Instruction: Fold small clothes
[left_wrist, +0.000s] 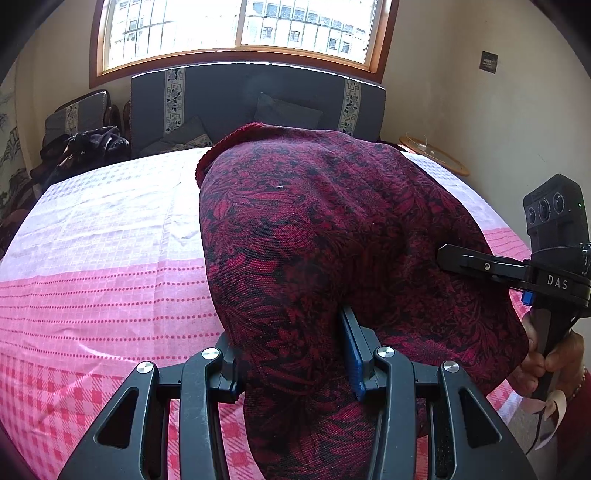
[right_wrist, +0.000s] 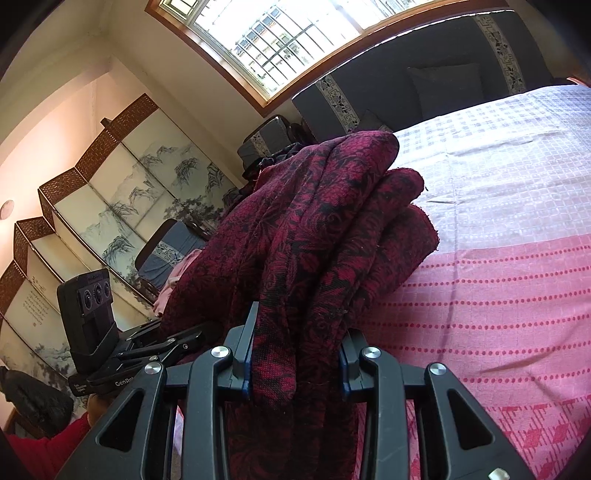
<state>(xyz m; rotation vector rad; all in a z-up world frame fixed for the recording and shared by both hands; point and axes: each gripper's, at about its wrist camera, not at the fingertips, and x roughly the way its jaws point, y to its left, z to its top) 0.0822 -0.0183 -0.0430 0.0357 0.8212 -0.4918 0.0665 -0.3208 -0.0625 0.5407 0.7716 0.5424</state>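
Red/black patterned garment (left_wrist: 332, 229) held up over the pink checked bed cover (left_wrist: 92, 295), gripped at both ends. L gripper (left_wrist: 291, 354): jaws part-closed, clamped on a thick fold of cloth that fills the gap and hangs below. R gripper (right_wrist: 295, 354): jaws narrower, bunched fabric pinched between the pads, rest draped fwd in folds. L view only: R gripper (left_wrist: 454, 258) biting garment's right edge, person's hand (left_wrist: 546, 362) on its handle. R view only: folding screen (right_wrist: 92, 206) w/ ink landscapes, L gripper (right_wrist: 162, 339) body side-on.
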